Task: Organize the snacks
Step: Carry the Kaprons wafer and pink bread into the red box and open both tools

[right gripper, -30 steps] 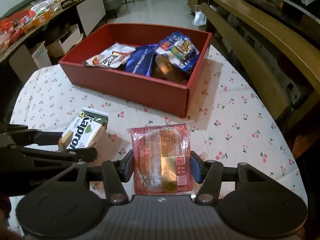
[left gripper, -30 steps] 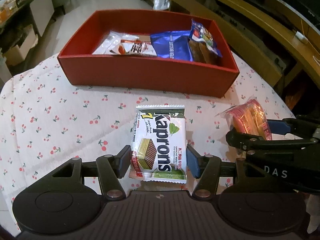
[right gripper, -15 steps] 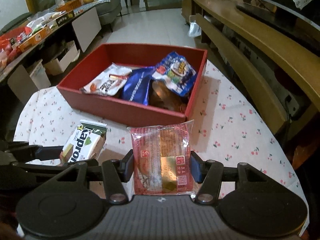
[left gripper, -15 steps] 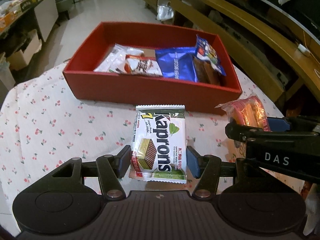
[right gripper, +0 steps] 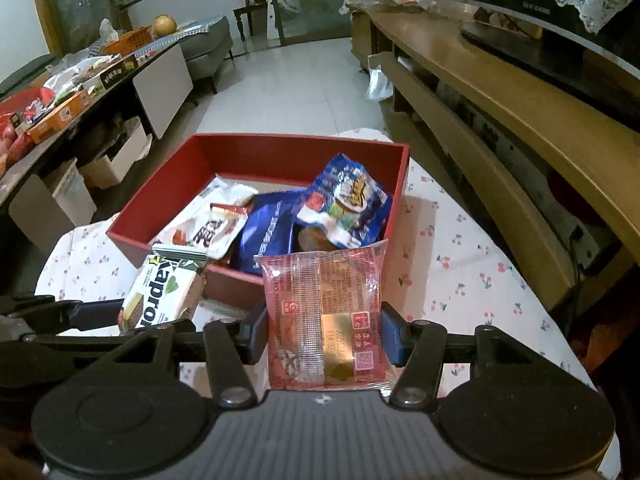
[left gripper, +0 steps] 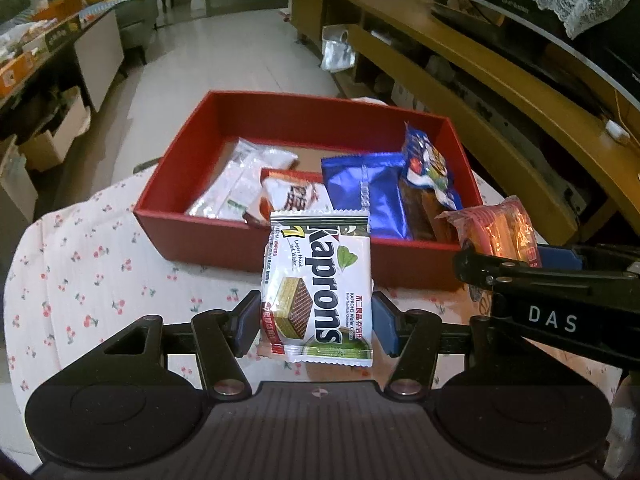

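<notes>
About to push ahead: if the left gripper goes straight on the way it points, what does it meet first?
Probably the near wall of the red box, met first by the Kaprons wafer pack clamped in the left gripper. Depth is unclear; it might just clear the rim.

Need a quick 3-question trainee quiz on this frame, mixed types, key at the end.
1. True or false: the left gripper holds the Kaprons wafer pack between its fingers.
2. Multiple choice: the right gripper is shut on A) a blue foil pack B) a red clear-wrapped snack C) nothing.
3. Fill in: both held snacks hang near the front wall of the ____ box, which already holds several packs.

Key: 1 true; 2 B; 3 red.
</notes>
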Demonstrator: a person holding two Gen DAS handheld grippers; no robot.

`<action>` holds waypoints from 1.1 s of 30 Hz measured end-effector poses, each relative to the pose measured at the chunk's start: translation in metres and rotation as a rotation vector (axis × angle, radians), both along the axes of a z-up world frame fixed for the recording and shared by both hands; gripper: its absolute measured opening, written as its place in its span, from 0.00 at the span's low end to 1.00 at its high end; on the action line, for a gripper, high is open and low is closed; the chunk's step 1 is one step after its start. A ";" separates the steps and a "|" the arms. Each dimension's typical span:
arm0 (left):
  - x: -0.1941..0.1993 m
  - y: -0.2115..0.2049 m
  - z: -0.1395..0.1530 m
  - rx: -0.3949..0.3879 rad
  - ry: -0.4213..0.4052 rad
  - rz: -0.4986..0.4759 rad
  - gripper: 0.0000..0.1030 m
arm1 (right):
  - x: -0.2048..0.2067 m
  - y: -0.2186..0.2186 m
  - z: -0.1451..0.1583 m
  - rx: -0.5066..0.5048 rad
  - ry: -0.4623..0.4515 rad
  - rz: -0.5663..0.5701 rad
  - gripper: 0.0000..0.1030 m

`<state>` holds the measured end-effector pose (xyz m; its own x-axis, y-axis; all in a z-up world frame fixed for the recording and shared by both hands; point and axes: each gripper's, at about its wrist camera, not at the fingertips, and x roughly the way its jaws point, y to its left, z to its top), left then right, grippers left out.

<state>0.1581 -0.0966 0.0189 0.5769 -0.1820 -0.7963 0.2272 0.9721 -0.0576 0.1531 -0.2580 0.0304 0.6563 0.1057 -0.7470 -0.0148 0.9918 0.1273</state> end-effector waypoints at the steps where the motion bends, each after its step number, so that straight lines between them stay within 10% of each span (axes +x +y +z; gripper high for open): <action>1: 0.003 0.000 0.001 0.001 -0.003 0.004 0.62 | 0.003 0.000 0.000 0.002 -0.002 0.001 0.59; 33: 0.069 -0.011 0.001 0.058 -0.053 0.048 0.62 | 0.076 -0.002 -0.004 -0.008 -0.029 -0.035 0.60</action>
<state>0.2271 -0.1073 0.0199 0.6253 -0.1076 -0.7729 0.1814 0.9834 0.0099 0.2291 -0.2598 0.0265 0.6811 0.0762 -0.7283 0.0166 0.9927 0.1193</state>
